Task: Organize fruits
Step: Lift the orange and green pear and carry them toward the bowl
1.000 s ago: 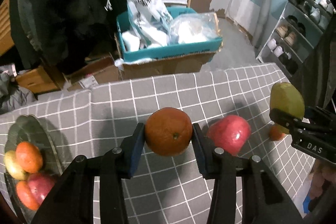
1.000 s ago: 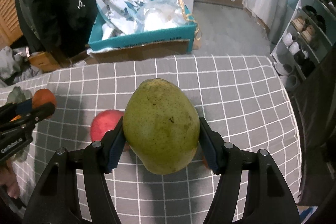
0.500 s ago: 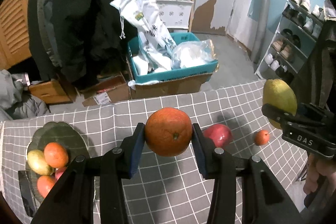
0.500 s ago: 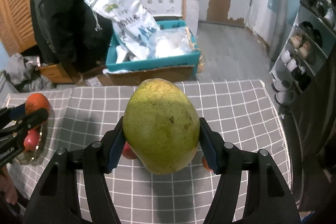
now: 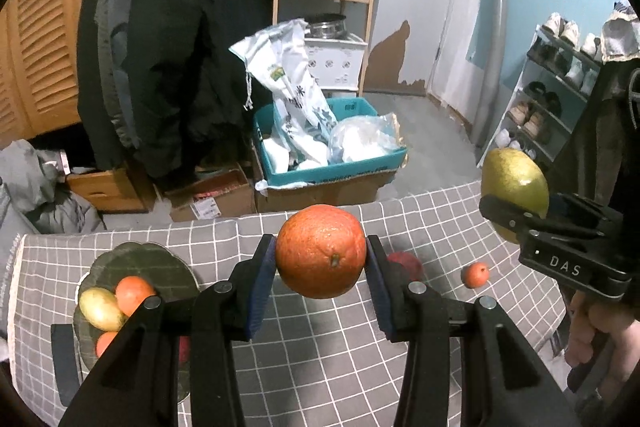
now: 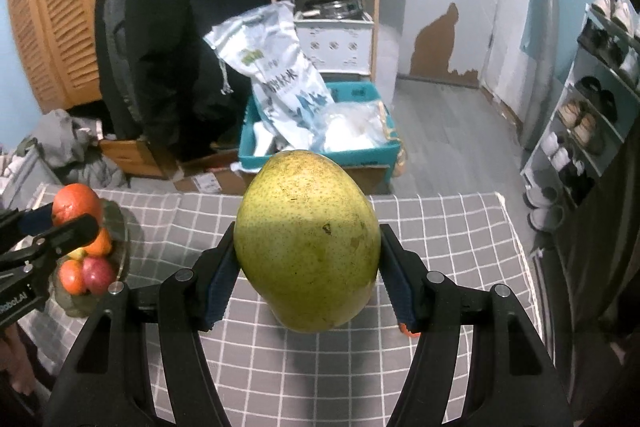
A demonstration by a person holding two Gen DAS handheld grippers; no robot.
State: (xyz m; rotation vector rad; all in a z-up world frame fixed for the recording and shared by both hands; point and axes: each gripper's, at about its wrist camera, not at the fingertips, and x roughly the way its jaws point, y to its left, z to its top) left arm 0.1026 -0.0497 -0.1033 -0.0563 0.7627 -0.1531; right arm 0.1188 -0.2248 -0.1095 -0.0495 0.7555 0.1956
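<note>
Grey checked cloth: covers the bench [image 5: 320, 379].
Left gripper [image 5: 321, 259]: black, blue pads clamped on a round orange fruit [image 5: 321, 251], held in the air above the bench.
Right gripper [image 6: 307, 267]: closed around a large yellow-green speckled pear [image 6: 307, 239], likewise held above the bench.
Dark glass plate [image 5: 136, 259]: at the bench's left end, holding a yellowish fruit, orange fruits and a red one.
Red apple [image 5: 406, 263]: lying on the bench, right of the plate.
Small tangerine [image 5: 475, 274]: on the bench, further right, near the apple.
Teal cardboard box [image 5: 332, 169]: on the floor beyond the bench, holding white bags.
</note>
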